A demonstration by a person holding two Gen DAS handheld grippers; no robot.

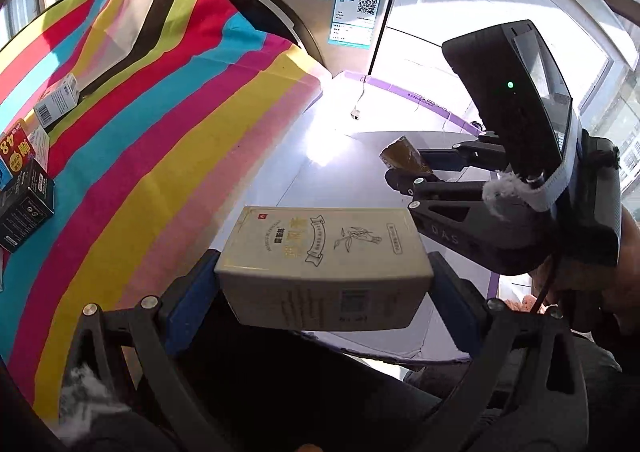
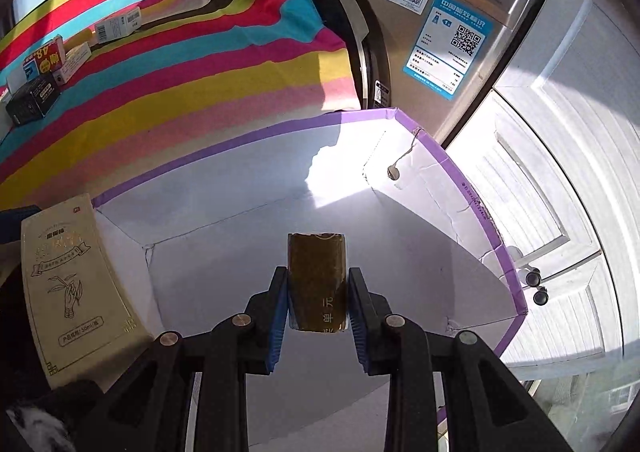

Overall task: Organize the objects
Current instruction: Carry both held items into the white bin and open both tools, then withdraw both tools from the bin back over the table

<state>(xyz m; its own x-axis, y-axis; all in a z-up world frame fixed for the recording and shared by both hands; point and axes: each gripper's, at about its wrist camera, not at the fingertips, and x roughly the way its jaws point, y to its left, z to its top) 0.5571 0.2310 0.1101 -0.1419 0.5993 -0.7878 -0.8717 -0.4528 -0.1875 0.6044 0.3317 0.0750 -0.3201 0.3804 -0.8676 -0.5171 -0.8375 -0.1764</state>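
Both hands were mid-delivery, each carrying one item toward the white carton with the purple-taped rim that filled the centre of the right wrist view. The right gripper had its jaws clamped on the sides of a small brown packet, held upright above the carton's bare white floor, low in the middle of the frame. The left gripper had its jaws pressed on the two ends of a cream box printed with a scroll and a hand-and-leaf drawing; in the right wrist view that box sat at the lower left, over the carton's near-left corner, though whether it was inside the wall or above it I could not tell. More small boxes were left on the striped cloth covering the table at the left of both frames: a black box, a red box and a white box, all well apart from the carton. A washer stood behind, at the top. The step in hand appeared to be placing, not picking. The next move would call for lowering each item until it rested on the carton floor, keeping the two apart so neither landed on the other, then spreading the jaws and lifting clear before returning to the cloth for the remaining boxes.
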